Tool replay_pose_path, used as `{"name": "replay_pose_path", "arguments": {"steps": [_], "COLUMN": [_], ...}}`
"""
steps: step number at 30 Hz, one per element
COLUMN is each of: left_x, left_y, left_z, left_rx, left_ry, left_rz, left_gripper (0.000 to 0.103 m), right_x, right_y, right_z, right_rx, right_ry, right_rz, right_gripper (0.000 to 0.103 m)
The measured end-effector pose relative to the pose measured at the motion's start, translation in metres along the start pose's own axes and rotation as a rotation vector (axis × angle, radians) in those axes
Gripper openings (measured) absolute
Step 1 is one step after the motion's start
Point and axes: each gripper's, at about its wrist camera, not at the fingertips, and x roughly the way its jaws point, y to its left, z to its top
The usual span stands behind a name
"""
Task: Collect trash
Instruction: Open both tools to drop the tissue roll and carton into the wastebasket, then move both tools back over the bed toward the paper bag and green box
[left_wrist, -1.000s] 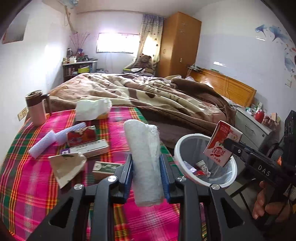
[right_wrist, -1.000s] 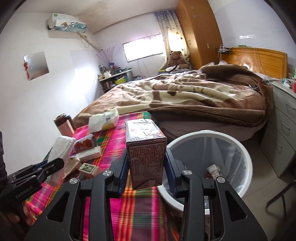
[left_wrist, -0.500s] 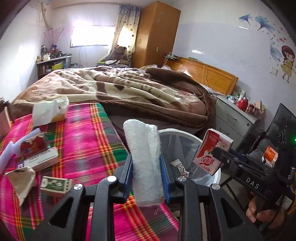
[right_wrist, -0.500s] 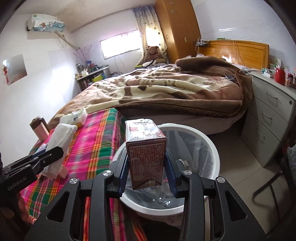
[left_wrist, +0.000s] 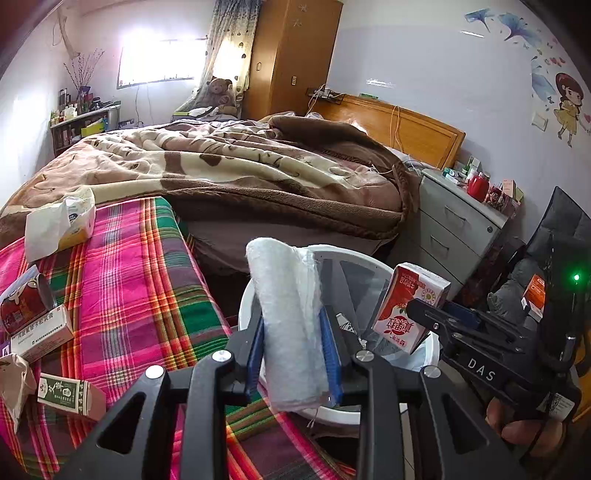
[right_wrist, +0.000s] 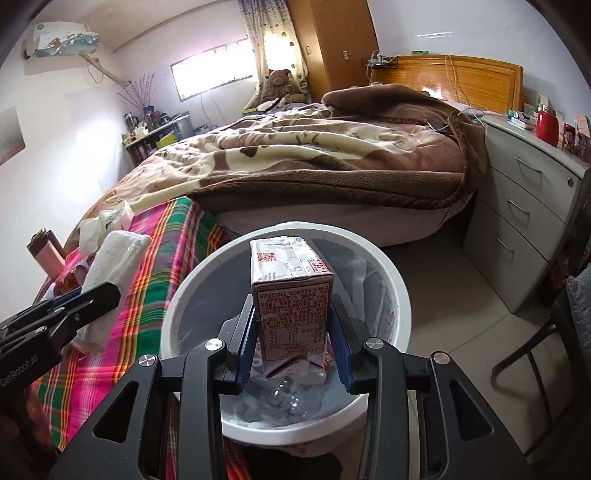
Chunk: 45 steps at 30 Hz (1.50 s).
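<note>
The right hand-held gripper (right_wrist: 291, 332) is clenching a juice carton (right_wrist: 291, 295) above the bin (right_wrist: 397, 295). The left hand-held gripper (left_wrist: 293, 339), its jaws just easing apart, is still pinching a rolled towel (left_wrist: 288, 325) over the bin's 9 o'clock rim. Let go here, the towel could be catching that rim and tumbling onto the table (left_wrist: 140, 295).

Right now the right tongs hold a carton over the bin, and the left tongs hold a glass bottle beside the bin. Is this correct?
Not quite. The left tongs hold a white rolled cloth, not a glass bottle, as the left wrist view shows. The rest is correct: the right tongs hold the carton over the bin.
</note>
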Motion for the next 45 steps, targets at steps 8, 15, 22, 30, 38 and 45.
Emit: {"name": "replay_pose_path", "arguments": {"steps": [8, 15, 22, 30, 38, 45], "left_x": [0.003, -0.006, -0.023, -0.050, -0.078, -0.094], "left_y": [0.002, 0.010, 0.026, 0.053, 0.099, 0.144], "left_z": [0.004, 0.004, 0.001, -0.004, -0.016, -0.029], "left_rx": [-0.010, -0.016, -0.039, -0.055, -0.101, -0.163], "left_ry": [0.002, -0.012, -0.033, -0.074, -0.104, -0.101], "left_rz": [-0.015, 0.001, 0.021, 0.081, 0.158, 0.229], "left_gripper": [0.067, 0.074, 0.075, 0.076, 0.077, 0.077], "right_x": [0.005, 0.003, -0.005, -0.007, -0.004, 0.003], "right_y": [-0.005, 0.000, 0.011, 0.033, 0.070, 0.105], "right_z": [0.003, 0.004, 0.006, 0.004, -0.002, -0.010], "right_rx": [0.007, -0.012, -0.031, -0.068, -0.125, -0.201], "right_ry": [0.019, 0.014, -0.007, -0.023, -0.017, 0.009], "right_rz": [-0.037, -0.037, -0.020, 0.034, 0.140, 0.204], "right_gripper": [0.038, 0.057, 0.057, 0.057, 0.057, 0.057]}}
